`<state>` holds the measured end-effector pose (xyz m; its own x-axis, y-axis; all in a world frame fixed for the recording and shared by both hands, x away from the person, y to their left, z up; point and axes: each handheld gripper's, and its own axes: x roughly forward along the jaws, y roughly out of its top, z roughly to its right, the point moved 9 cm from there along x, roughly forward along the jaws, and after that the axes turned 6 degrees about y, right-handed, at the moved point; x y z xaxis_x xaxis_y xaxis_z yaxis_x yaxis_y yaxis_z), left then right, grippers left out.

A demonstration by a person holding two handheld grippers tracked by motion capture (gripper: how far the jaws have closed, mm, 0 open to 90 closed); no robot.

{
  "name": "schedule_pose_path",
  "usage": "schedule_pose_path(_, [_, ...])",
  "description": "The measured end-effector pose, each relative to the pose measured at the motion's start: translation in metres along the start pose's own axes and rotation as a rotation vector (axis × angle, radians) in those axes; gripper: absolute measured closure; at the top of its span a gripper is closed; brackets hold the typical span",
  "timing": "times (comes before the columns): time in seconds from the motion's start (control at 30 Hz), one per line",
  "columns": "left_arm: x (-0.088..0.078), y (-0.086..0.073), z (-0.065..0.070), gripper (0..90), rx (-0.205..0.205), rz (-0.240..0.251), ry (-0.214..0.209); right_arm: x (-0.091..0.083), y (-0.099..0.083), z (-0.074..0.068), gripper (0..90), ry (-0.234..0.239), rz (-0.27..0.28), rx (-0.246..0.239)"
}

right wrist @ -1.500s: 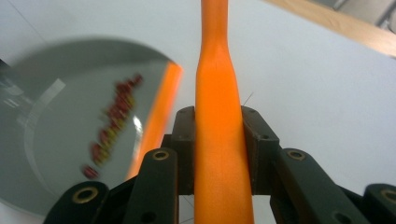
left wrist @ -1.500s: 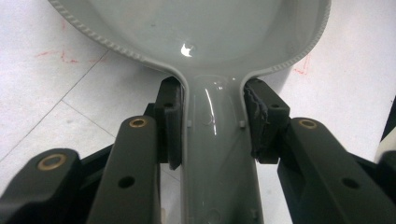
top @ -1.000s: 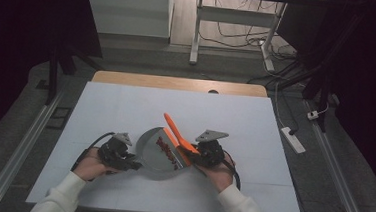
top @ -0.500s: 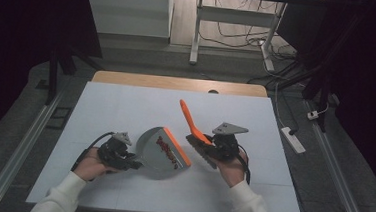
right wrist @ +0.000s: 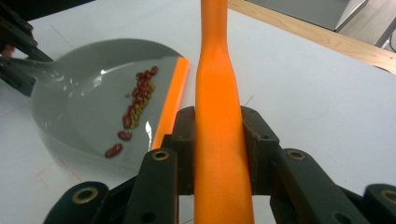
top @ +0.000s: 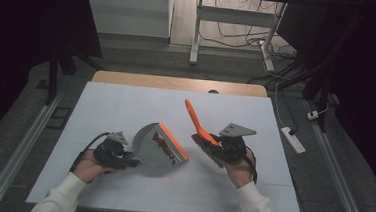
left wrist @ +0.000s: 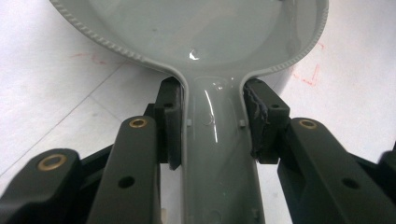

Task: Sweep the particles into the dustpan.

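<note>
Centrally on the white table (top: 126,106) lies a grey dustpan (top: 154,145) with an orange front lip (top: 174,141). Its handle points toward seven o'clock in the high view, where the left gripper (top: 122,157) clamps it. The left gripper view shows both black jaws pressed flat against the two sides of the dustpan handle (left wrist: 215,154), just below the point where the handle widens into the pan. A short row of red beans (right wrist: 133,114), mixed with a few smaller greenish grains, rests on the pan floor close behind the orange lip.

At three o'clock from the dustpan, the right gripper (top: 218,147) holds a small hand brush by its orange handle (top: 195,119). In the right gripper view the jaws close on either side of this handle (right wrist: 219,140), which runs straight up between them toward twelve o'clock. In the high view the handle slants toward eleven o'clock, and the dark bristles (top: 207,151) point toward the table, near the dustpan lip but apart from it. Whether the bristles touch the table cannot be told.

Both of the person's hands enter from six o'clock, in white sleeves (top: 62,197).
</note>
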<state>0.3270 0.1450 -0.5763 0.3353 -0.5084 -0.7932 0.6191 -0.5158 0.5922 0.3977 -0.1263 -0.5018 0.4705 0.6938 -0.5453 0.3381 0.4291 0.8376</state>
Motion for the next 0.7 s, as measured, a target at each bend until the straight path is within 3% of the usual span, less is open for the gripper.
schedule_pose_path(0.2, [-0.009, 0.000, 0.001, 61.6, -0.041, 0.055, 0.021, -0.007, -0.007, 0.004, 70.0, -0.008, -0.009, 0.003])
schedule_pose_path(0.47, [-0.016, -0.001, 0.003, 61.6, -0.055, 0.074, 0.025, -0.018, -0.015, 0.008, 70.0, -0.012, -0.009, -0.008])
schedule_pose_path(0.7, [-0.020, -0.006, -0.003, 61.6, -0.109, 0.103, 0.064, -0.029, -0.021, 0.009, 70.0, -0.017, -0.008, -0.021])
